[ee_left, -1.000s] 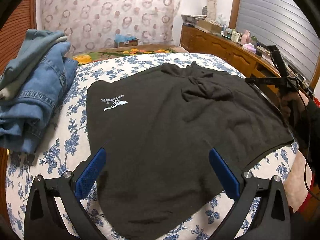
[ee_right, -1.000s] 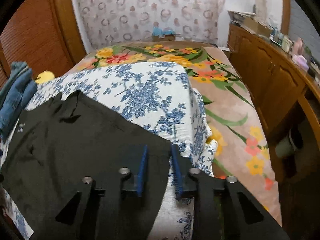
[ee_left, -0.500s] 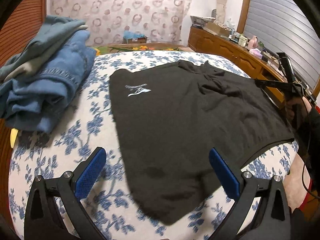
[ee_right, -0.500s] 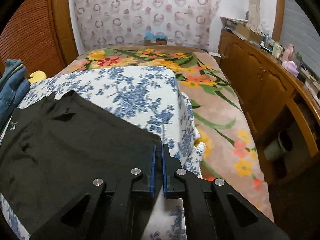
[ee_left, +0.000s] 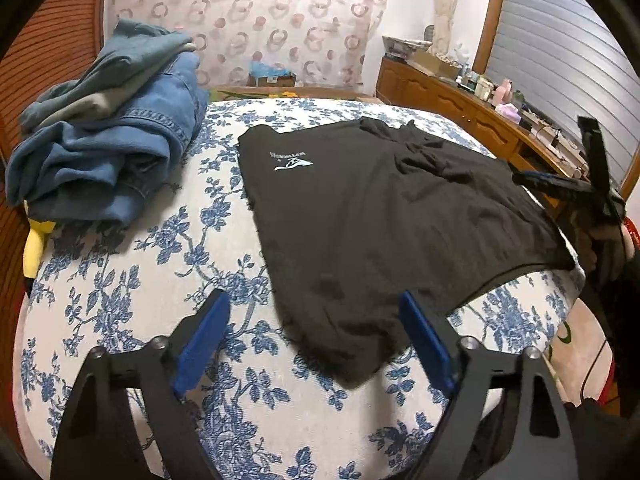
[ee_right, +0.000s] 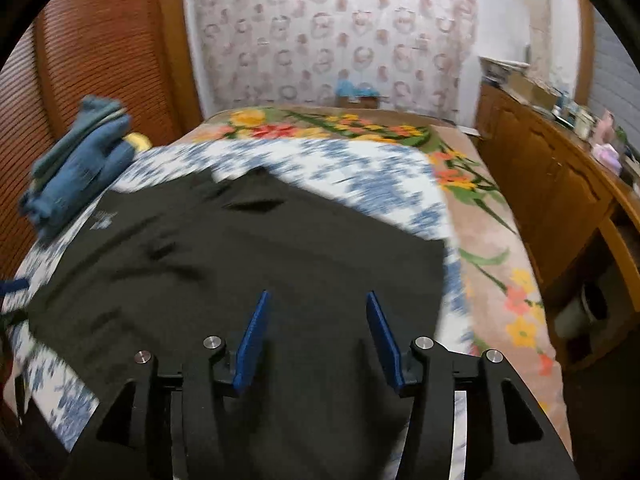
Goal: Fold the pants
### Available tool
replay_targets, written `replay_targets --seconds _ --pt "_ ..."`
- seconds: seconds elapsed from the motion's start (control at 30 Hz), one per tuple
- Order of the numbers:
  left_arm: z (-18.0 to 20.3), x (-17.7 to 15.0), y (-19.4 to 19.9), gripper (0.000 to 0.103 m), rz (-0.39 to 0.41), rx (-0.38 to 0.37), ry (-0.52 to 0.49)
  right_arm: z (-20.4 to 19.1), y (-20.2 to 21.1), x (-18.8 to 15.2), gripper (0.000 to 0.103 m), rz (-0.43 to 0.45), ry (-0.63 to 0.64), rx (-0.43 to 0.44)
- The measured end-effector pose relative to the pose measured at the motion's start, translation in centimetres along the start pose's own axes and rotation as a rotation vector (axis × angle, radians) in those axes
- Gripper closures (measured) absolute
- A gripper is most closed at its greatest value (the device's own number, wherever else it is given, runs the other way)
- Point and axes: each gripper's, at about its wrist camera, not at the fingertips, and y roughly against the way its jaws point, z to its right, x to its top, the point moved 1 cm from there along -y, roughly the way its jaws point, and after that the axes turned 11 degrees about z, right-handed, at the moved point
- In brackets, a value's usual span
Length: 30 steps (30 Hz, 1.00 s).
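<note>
pants: I see the black pants [ee_left: 380, 224] lying flat on the blue-floral cover [ee_left: 168, 280] of the bed, a pale logo [ee_left: 291, 160] near their far left corner. Everything below is placed relative to the pants.
left gripper: my left gripper [ee_left: 316, 336] hangs over the near corner of the pants, jaws wide but closing. The corner lies under the gap; neither blue pad [ee_left: 204, 340] touches the cloth.
right gripper: my right gripper [ee_right: 316, 332] is over the right edge of the pants, jaws part-spread and opening. Black cloth lies below the gap, not pinched. The right wrist view is motion-blurred, so I cannot tell if the pads brush the fabric.
right gripper, from left view: it shows at the right edge of the pants [ee_left: 560, 184], a hand [ee_left: 604, 240] behind it.
denim pile: a heap of blue jeans [ee_left: 108, 128] sits left of the pants, well apart from them, on the same cover.
yellow item: something yellow [ee_left: 36, 240] pokes out under the near end of the pile; can't identify it.
dresser: a wooden dresser [ee_right: 552, 200] stands to the right of the pants, beyond the bed edge.
</note>
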Motion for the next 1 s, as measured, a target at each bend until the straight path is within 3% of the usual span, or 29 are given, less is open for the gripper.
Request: replay_targets --seconds 0.17,0.33,0.6,0.83,0.93,1.0 --pt "-0.3 -0.2 -0.2 0.039 -0.006 -0.005 0.014 -2.3 0.0 -1.8 0.049 -0.037 0.037 0.024" --pt "-0.3 -1.0 -0.4 0.044 -0.028 -0.002 0.018 -2.4 -0.4 -3.0 0.048 -0.072 0.068 -0.028" --pt "0.1 -1.5 -0.1 0.056 -0.017 0.006 0.011 -3.3 -0.3 -2.9 0.033 -0.058 0.073 -0.098" --pt "0.9 -1.8 0.1 0.064 -0.008 -0.008 0.003 -4.1 -0.7 -3.3 0.028 -0.066 0.038 -0.101" --pt "1.0 -1.9 0.1 0.076 -0.007 -0.024 0.002 -4.6 -0.2 -3.2 0.028 -0.068 0.018 -0.104" --pt "1.2 -1.9 0.1 0.089 -0.009 -0.038 0.008 -4.5 0.0 -3.2 0.028 -0.072 0.005 -0.101"
